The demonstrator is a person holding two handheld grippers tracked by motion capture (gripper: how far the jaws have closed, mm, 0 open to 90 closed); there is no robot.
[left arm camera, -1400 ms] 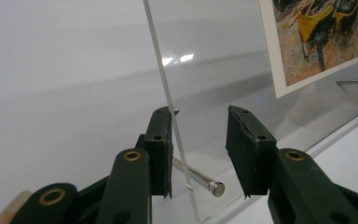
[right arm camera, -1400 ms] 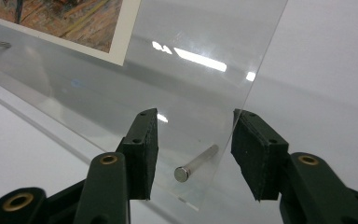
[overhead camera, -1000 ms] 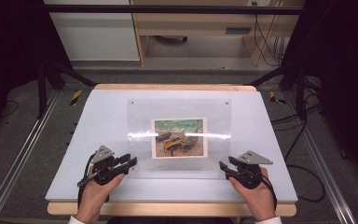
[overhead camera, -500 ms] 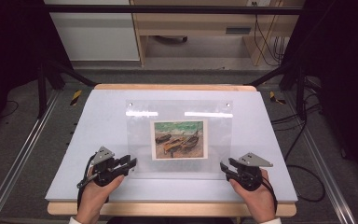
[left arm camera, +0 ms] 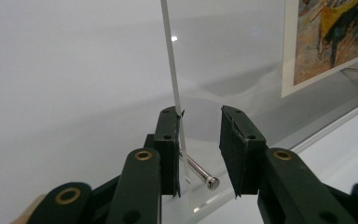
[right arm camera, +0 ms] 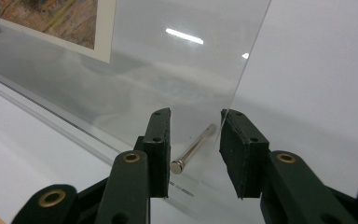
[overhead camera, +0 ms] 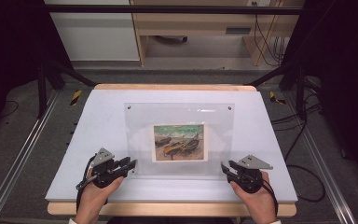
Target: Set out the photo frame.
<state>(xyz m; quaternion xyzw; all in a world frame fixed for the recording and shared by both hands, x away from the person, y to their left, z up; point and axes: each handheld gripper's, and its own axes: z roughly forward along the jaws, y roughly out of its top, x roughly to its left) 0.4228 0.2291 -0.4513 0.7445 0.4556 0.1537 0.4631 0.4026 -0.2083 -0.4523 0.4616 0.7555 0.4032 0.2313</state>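
A clear acrylic frame (overhead camera: 179, 140) lies flat in the middle of the white tabletop (overhead camera: 98, 121), its long sides parallel to the near edge, with a small painted print of boats (overhead camera: 179, 142) held inside it, a little nearer the near side than the far one. Small metal fasteners mark its corners; the two far ones show as dots in the high view, and each near one appears close up as a short metal pin, one (left arm camera: 198, 170) in the left gripper view and one (right arm camera: 192, 149) in the right gripper view. The left gripper (overhead camera: 129, 164) sits at the frame's near left corner and the right gripper (overhead camera: 225, 169) at its near right corner, each held low over the tabletop by a hand coming in from the near edge. Both sets of jaws have just been closing, with the corner of the clear sheet between them. On the left, one pad (left arm camera: 168, 154) lies against the sheet's edge while the other stands off with a gap, so the grasp is not yet made; on the right, both pads straddle the corner and its pin with gaps showing on either side, so that claw too is unclenched. Judging from this, the approach and lining-up at both corners are done; what remains is to finish the squeeze on both sides and then lift or move the frame evenly, since a one-sided hold would likely tilt it.
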